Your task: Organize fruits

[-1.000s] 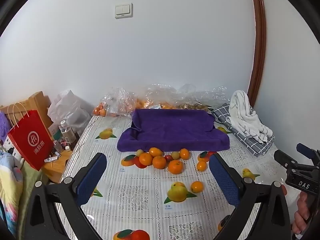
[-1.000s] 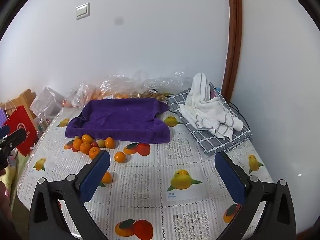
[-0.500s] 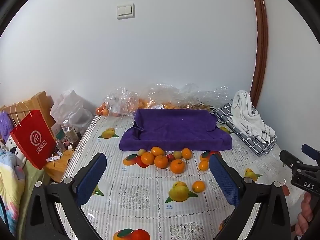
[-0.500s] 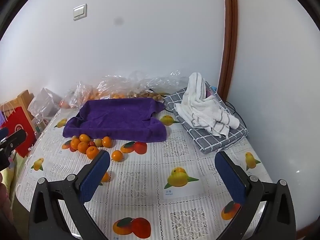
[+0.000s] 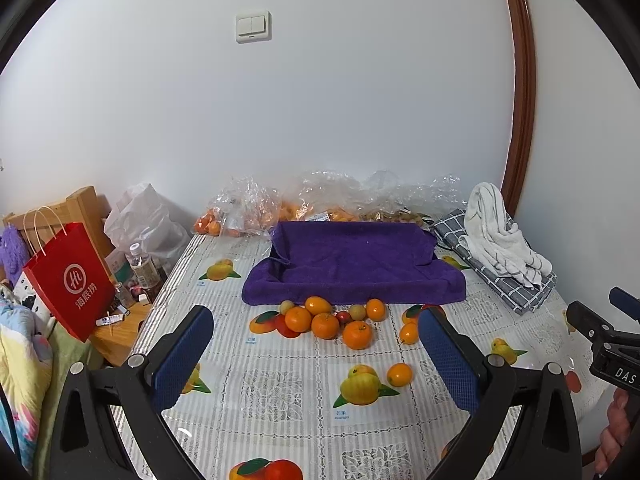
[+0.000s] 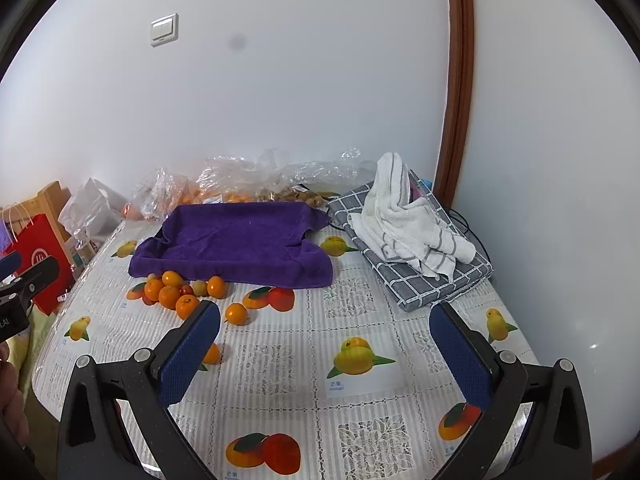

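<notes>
I see the table point(image 5: 280, 392) spread wide, the purple towel tray point(image 5: 352, 264) at its far middle, the fruit cluster point(image 5: 332, 318) just at its near edge. My left gripper point(image 5: 316, 356) faces that cluster, straight ahead and beyond its fingers; my right gripper point(image 6: 324, 356) has it far-left, so left is likely nearer. Both sets of fingers are spread apart, empty.

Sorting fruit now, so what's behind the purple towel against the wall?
Behind the purple towel, clear plastic bags hold orange fruit, with brownish pieces in another. The towel's raised back edge hides their bottoms.
</notes>
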A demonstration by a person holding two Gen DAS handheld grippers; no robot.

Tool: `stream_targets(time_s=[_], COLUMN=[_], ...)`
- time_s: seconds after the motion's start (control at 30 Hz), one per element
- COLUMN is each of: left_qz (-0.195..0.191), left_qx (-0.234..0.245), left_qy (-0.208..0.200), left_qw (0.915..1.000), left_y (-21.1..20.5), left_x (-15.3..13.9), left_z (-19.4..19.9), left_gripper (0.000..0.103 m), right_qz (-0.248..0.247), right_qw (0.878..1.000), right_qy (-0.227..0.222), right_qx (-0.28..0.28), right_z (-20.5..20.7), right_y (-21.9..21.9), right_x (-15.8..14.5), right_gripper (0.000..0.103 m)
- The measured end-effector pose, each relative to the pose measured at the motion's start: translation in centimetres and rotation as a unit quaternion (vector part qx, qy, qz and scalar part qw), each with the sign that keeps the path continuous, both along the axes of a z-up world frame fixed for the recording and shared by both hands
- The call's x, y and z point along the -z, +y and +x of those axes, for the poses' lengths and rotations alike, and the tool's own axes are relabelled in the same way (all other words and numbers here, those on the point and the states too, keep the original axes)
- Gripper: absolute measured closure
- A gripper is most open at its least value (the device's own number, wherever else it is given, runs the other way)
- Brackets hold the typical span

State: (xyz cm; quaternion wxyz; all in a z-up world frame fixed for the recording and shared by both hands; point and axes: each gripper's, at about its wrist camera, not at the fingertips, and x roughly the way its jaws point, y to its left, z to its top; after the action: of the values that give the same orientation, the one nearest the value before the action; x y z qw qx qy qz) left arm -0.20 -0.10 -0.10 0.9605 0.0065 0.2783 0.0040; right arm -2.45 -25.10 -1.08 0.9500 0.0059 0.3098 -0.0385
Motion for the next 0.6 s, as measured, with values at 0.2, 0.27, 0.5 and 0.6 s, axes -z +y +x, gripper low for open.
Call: stream_targets(time_s=[0.2,0.27,0.5,0.6], left_qz=[-0.002,-0.001,-0.002,-0.002], left_qx=[0.002,0.001,0.001,0.001], left_qy=[-0.001,-0.002,-0.006,-0.005], left_qw=[1.0000,1.0000,1.0000,1.0000], left_y=[0.14,0.16,0.43,0.39], left_x=[-0.10,-0.17,-0.54,-0.46], left_z=[-0.07,-0.09,-0.24,-0.27], left_gripper=[0.000,0.000,0.000,0.000], right_qz=[0.000,0.000,0.004,0.006], right_qw=[1.000,1.000,1.000,1.000], right_qy=[0.001,0.000,-0.002,-0.003], right_qx=[-0.004,-0.004,-0.006,-0.008], right_z=[-0.19,-0.27,-0.48,-0.55], right_y=[0.39,0.50,0.46,0.44], right_x=[0.09,0.11,-0.03,-0.04], right_gripper=[0.000,0.000,0.000,0.000])
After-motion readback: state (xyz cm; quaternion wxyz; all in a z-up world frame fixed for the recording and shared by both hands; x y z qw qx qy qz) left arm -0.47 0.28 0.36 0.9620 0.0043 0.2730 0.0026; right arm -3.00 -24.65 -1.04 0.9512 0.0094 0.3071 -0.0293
